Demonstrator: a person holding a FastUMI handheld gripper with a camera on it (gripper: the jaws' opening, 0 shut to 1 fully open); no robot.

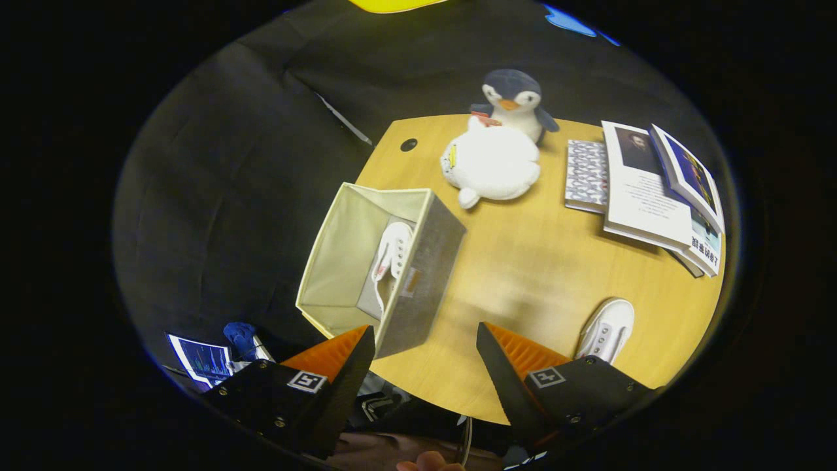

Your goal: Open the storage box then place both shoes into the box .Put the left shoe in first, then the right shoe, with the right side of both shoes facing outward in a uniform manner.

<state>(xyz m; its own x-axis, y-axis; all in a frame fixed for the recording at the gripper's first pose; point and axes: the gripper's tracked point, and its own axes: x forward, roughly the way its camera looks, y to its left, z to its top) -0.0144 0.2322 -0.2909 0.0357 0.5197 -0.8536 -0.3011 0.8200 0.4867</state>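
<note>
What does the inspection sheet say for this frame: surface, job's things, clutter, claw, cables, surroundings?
Surface: wooden table, round hole at its far corner.
Job's things: storage box open, one white shoe inside; second shoe on the table beside the right finger.
Clutter: penguin plush, white plush, books.
Claw: open, empty, above the table's near edge.
Cables: nothing seen.
Surroundings: black cloth wall.

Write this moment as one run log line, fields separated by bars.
storage box: open | one white shoe: inside box | other white shoe: on table | gripper: open, empty
</note>
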